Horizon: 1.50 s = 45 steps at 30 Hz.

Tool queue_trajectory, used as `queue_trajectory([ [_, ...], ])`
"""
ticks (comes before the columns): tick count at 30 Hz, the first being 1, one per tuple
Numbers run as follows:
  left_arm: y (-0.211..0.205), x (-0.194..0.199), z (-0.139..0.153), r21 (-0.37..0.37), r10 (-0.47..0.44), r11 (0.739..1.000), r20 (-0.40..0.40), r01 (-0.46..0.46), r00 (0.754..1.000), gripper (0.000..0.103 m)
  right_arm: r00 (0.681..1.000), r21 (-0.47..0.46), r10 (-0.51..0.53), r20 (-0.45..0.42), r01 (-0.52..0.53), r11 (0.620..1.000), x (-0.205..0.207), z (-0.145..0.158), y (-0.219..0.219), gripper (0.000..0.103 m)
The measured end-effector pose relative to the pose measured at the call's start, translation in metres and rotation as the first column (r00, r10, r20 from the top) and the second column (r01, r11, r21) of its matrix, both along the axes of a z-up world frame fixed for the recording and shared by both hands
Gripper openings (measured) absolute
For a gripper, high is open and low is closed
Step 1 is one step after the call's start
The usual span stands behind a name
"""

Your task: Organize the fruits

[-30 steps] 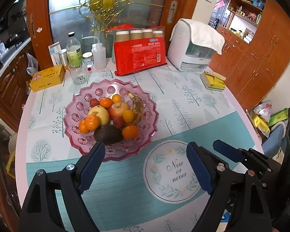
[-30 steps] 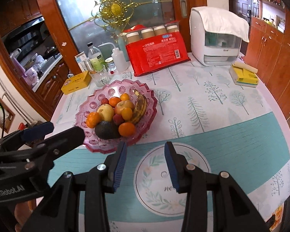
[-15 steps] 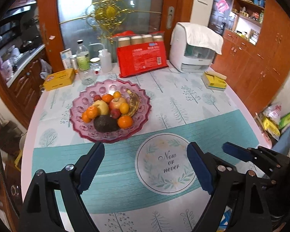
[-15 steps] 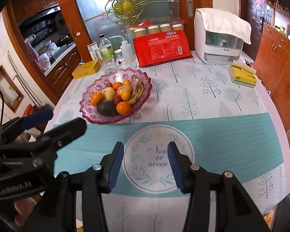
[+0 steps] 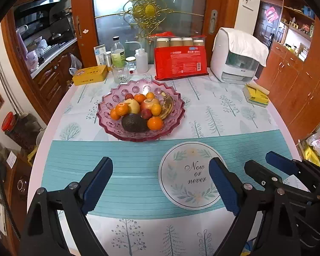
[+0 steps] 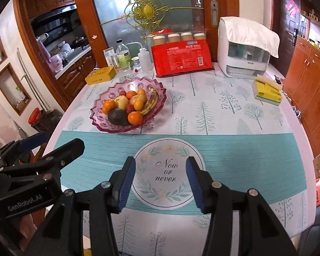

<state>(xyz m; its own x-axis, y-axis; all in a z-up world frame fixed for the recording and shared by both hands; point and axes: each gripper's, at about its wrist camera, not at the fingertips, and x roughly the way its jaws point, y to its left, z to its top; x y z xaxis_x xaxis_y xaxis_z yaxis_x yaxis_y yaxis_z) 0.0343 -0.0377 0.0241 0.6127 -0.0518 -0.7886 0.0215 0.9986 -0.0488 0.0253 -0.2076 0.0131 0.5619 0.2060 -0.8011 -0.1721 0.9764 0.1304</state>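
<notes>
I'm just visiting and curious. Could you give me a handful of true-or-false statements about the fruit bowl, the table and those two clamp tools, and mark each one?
1. All the fruit sits in the pink glass bowl. True.
2. The avocado lies at the bowl's near side, beside an orange. True.
3. The left gripper is clamped on a banana. False: its jaws are wide apart and empty, and the banana lies in the bowl.
4. The right gripper holds an orange. False: nothing is between its jaws.
5. The red package lies in front of the bowl. False: it stands behind it.
</notes>
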Motion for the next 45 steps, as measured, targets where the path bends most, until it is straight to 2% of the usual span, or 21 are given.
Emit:
queue_trajectory([
  [14,-0.002,-0.002,-0.004,0.017,0.033,0.999,-0.028,-0.032,0.999,0.092,1.000,0.014,0.024,-0.011,-0.024,1.000,0.002,-0.002,-0.001,0.050],
  [45,0.006,-0.001,-0.014,0.025,0.018,1.000,-0.062,-0.016,0.998,0.093,1.000,0.024,0.007,-0.028,-0.006,1.000,0.002,-0.011,0.000,0.050],
])
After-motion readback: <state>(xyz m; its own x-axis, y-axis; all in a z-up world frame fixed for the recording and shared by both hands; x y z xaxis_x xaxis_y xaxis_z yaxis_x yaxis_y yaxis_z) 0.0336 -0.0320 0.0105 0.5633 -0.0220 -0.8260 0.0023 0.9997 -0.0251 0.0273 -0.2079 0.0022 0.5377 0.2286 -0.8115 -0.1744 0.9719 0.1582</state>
